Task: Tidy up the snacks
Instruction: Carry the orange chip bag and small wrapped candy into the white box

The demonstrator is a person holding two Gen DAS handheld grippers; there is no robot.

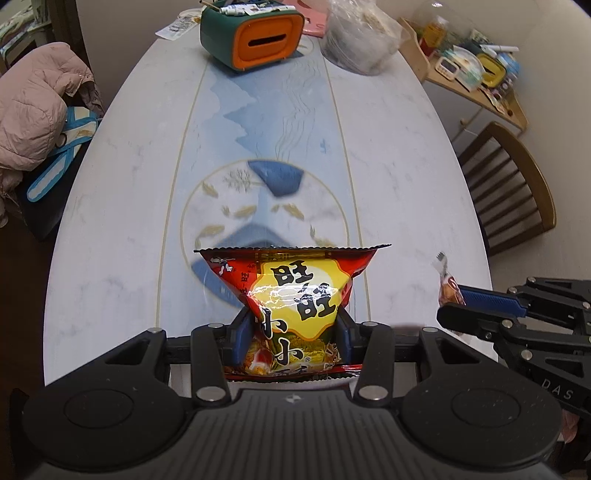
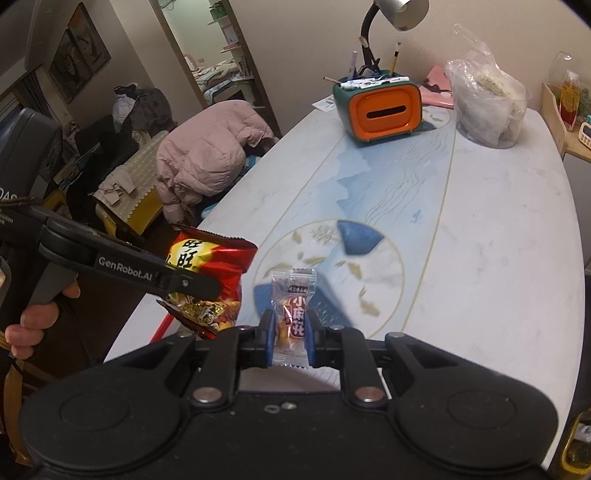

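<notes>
My left gripper (image 1: 291, 332) is shut on a red and yellow snack bag (image 1: 295, 295) and holds it upright above the near end of the table (image 1: 110, 258). My right gripper (image 2: 291, 328) is shut on a small clear candy packet (image 2: 293, 306) with a red label, also held above the table. In the left wrist view the right gripper (image 1: 450, 306) shows at the right with the packet (image 1: 447, 286) between its fingers. In the right wrist view the left gripper (image 2: 192, 284) shows at the left, gripping the red bag (image 2: 210, 258).
A green and orange tissue box (image 1: 255, 33) with pens on top and a clear plastic bag (image 1: 362, 37) stand at the table's far end. A pink jacket (image 1: 33, 107) lies on a chair at left. A wooden chair (image 1: 513, 188) and a cluttered shelf (image 1: 476, 70) are at right.
</notes>
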